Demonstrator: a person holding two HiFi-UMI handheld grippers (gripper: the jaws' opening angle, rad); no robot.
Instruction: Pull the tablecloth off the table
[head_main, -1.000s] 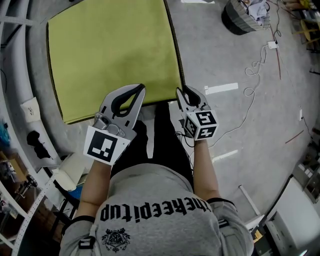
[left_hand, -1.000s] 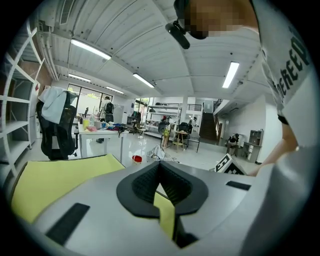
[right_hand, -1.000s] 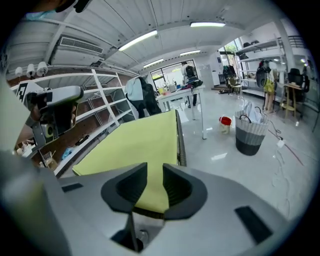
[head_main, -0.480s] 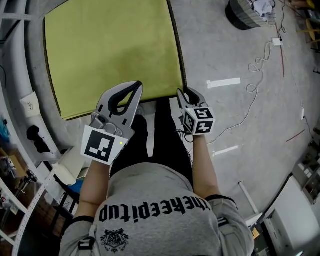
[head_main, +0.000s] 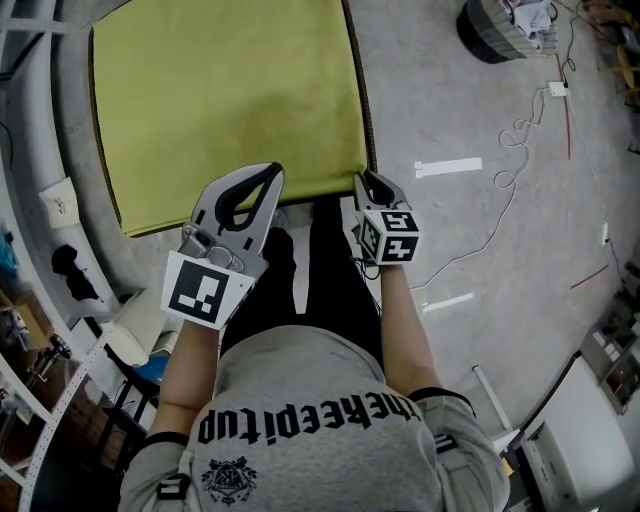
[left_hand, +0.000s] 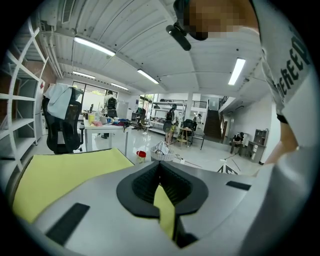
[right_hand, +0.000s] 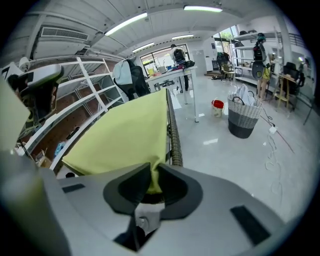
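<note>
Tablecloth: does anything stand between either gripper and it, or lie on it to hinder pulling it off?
Nothing visible does. The left gripper is shut on the near edge of the tablecloth. The right gripper, whose jaws have just been closing, pinches its near right corner. Nothing lies on the cloth.

One tablecloth (head_main: 230, 100), two grippers (head_main: 270, 172) (head_main: 365, 179)

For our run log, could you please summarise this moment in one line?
left tool: shut on yellow-green fabric tablecloth; right tool: just closed onto it; pull: not started
</note>
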